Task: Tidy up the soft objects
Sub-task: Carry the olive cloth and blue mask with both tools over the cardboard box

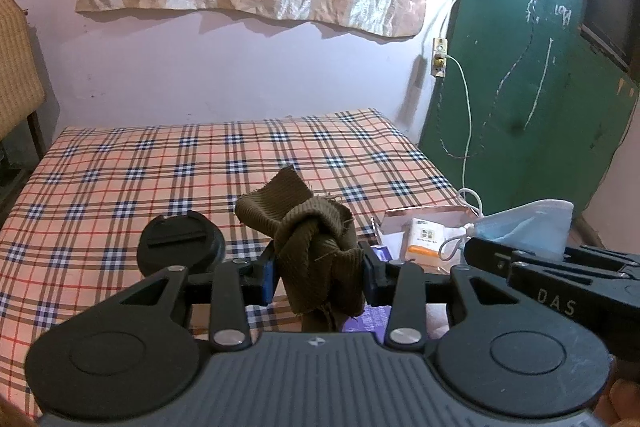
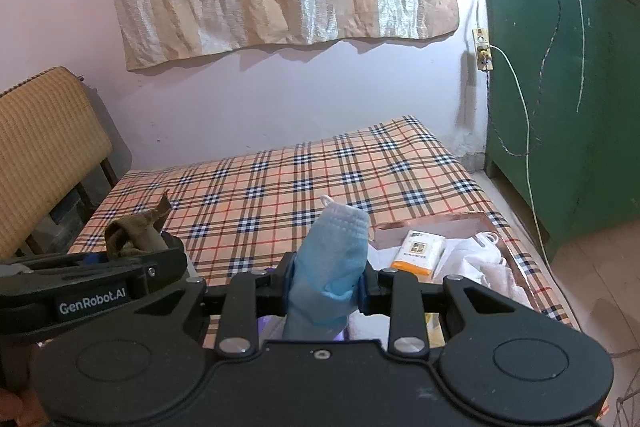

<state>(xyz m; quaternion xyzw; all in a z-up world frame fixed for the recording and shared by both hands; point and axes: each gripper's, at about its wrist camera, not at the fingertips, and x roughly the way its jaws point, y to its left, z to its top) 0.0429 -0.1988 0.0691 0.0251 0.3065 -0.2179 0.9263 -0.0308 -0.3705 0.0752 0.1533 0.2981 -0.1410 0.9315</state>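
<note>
Olive knotted cloth [image 1: 316, 251]: ribbed fabric, tied, pinched between the narrowly parted pads of the left tool [image 1: 320, 275], raised above the bed [image 1: 120, 187]. Blue face mask [image 2: 332, 259]: folded, clamped in the closed right tool [image 2: 326, 287], also above the bed. Nearby: shallow tray [image 2: 440, 223] on the bed's right edge, holding an orange-and-white packet [image 2: 418, 253] and what seems to be white cloth [image 2: 480, 263]; black round cap [image 1: 180, 243] just beside the left tool; green door [image 1: 540, 87] beyond.

Both claws [image 1: 319, 273] [image 2: 326, 287] clamped, side by side.
</note>
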